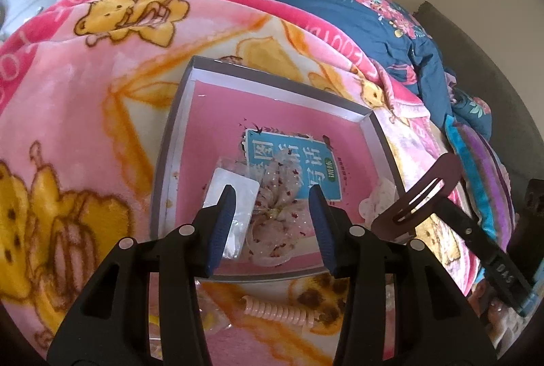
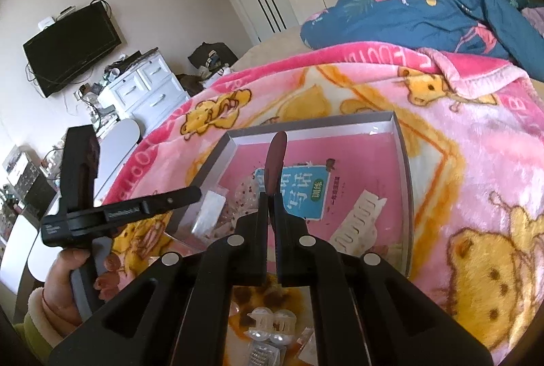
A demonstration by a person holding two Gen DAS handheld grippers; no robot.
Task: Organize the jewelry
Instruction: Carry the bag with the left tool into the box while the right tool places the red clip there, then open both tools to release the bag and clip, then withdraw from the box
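Note:
A shallow grey-rimmed box (image 1: 272, 79) with a pink floor lies on the bear blanket. Inside it are a sheer spotted bow (image 1: 282, 196), a clear packet (image 1: 238, 192) and a white comb clip (image 2: 357, 220). My left gripper (image 1: 272, 213) hovers over the bow and packet, blue pads apart with nothing pressed between them. My right gripper (image 2: 270, 196) is shut on a dark maroon snap hair clip (image 2: 275, 158), which sticks out over the box. The left wrist view shows that hair clip (image 1: 425, 192) at the box's right edge.
A pink spiral hair tie (image 1: 278, 311) and a pearl clip (image 2: 268, 328) lie on the pink blanket (image 1: 85, 94) in front of the box. A blue floral quilt (image 2: 425, 12) is bunched behind. A hand (image 2: 68, 267) holds the left gripper; white drawers (image 2: 149, 90) stand beyond the bed.

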